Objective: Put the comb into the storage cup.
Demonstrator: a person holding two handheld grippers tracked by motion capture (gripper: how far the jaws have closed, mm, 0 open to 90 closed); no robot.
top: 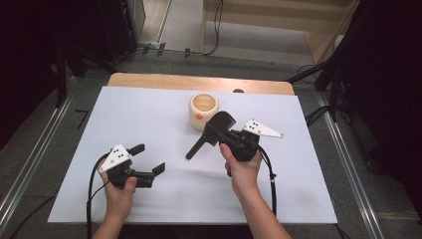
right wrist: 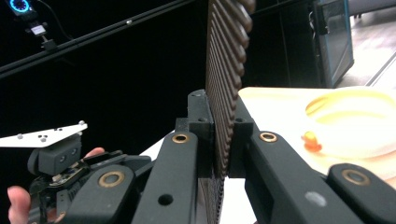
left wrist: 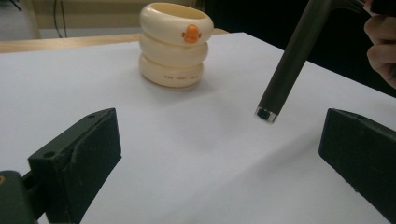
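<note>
Right tool [top: 219, 133] clamped on black spatula [top: 211, 134] (airborne), left tool [top: 148, 159] wide open, empty

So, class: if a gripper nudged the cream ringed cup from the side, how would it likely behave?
The cream ringed cup looks hollow with an open top, so it is probably light and would slide on the smooth white table before tipping. Its base looks about as wide as its height, so it seems fairly stable. The bulging rings may give jaws a poor, slippery hold.

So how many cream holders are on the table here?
1. The cream ringed holder stands upright at the far middle of the white table, just beyond the black spatula clamped in the right gripper.
</note>
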